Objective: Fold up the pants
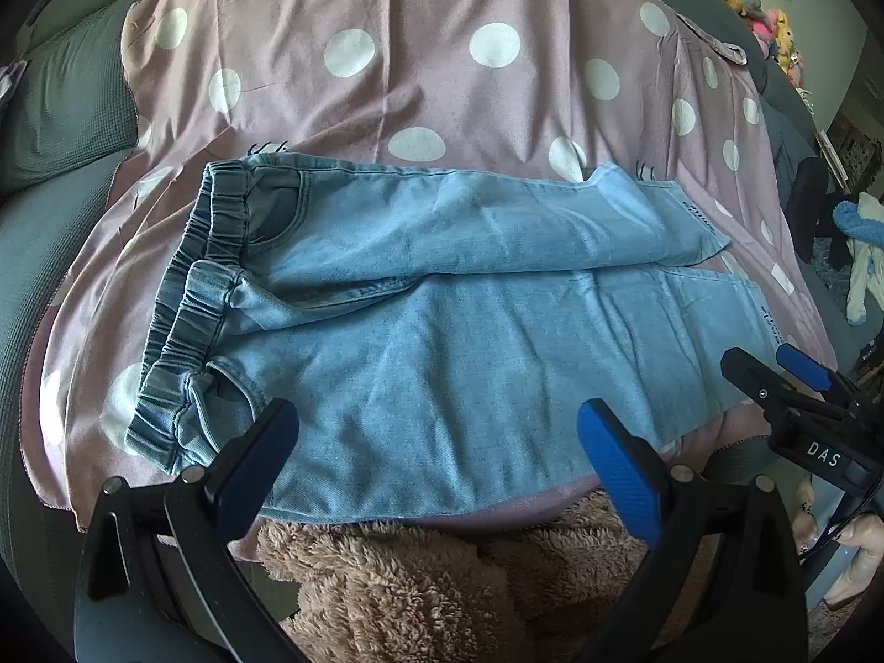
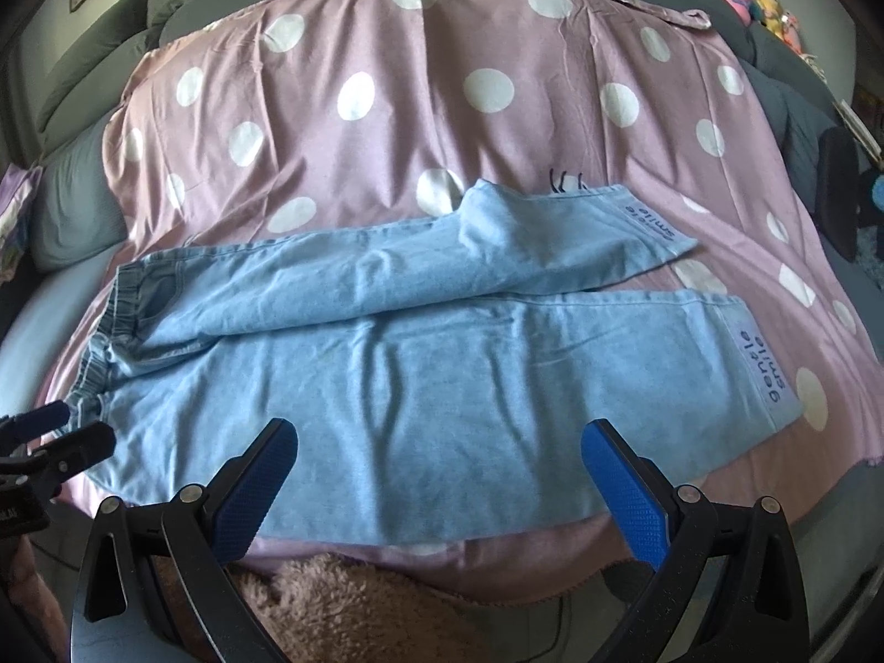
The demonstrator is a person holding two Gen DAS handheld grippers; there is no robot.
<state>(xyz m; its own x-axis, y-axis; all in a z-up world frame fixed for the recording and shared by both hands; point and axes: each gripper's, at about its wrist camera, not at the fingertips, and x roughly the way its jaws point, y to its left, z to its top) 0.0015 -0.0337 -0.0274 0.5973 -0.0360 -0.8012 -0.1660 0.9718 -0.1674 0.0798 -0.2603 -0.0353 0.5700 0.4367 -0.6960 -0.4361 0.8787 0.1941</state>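
Observation:
Light blue denim pants (image 1: 442, 298) (image 2: 431, 342) lie flat on a pink sheet with white dots (image 1: 387, 72) (image 2: 442, 83). The elastic waistband (image 1: 188, 298) is at the left and the two leg hems, printed "gentle smile" (image 2: 771, 364), are at the right. The far leg angles away from the near one. My left gripper (image 1: 436, 414) hovers open over the near leg close to the waist. My right gripper (image 2: 439, 433) hovers open over the near leg further toward the hems. Each gripper shows at the edge of the other's view, the right gripper (image 1: 773, 370) and the left gripper (image 2: 72, 425).
A fuzzy tan garment or blanket (image 1: 442, 580) (image 2: 342, 608) lies just below the sheet's near edge. Grey cushions (image 1: 61, 110) border the sheet on the left. Plush toys (image 1: 768, 16) and clutter sit at the far right. A hand (image 1: 851, 547) holds the right gripper.

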